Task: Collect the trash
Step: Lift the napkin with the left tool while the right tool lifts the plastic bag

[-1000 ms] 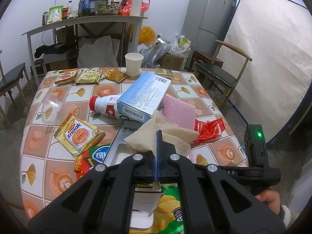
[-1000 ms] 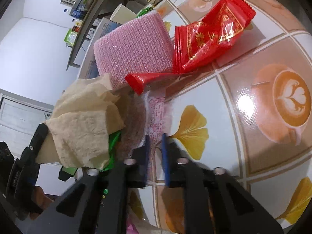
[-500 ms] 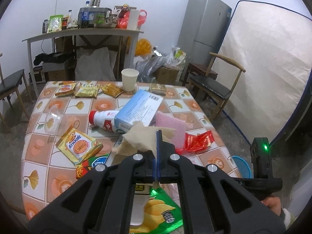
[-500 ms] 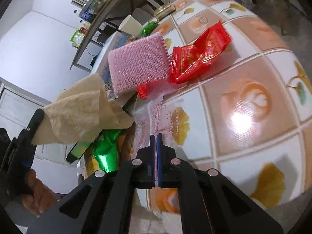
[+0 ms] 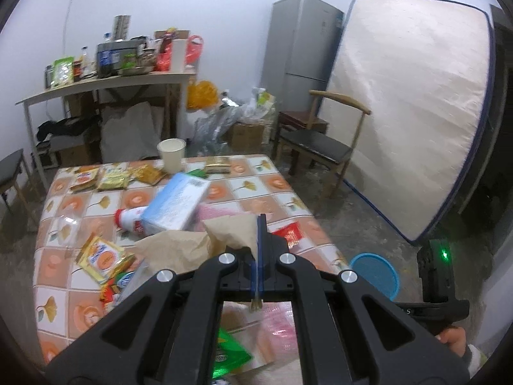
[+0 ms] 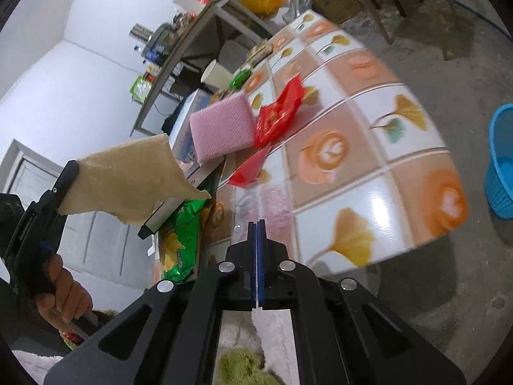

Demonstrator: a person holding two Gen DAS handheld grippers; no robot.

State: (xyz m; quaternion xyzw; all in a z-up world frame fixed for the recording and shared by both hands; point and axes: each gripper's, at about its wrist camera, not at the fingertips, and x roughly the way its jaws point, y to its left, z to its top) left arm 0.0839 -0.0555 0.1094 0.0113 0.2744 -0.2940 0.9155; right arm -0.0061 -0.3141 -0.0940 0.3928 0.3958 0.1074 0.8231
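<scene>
My left gripper is shut on a crumpled brown paper napkin and holds it above the table; the napkin also shows in the right wrist view. My right gripper is shut on a clear plastic wrapper with pink print, lifted at the table's near edge. The wrapper also shows under the left gripper. A blue trash basket stands on the floor to the right of the table, also in the left wrist view.
On the tiled tablecloth lie a red wrapper, pink sponge, blue box, bottle, green chip bag, snack packets and a paper cup. A chair stands behind.
Both grippers have risen and pulled back from the table. The right gripper closed on the clear wrapper and lifted it. The left still holds the napkin, now higher.
</scene>
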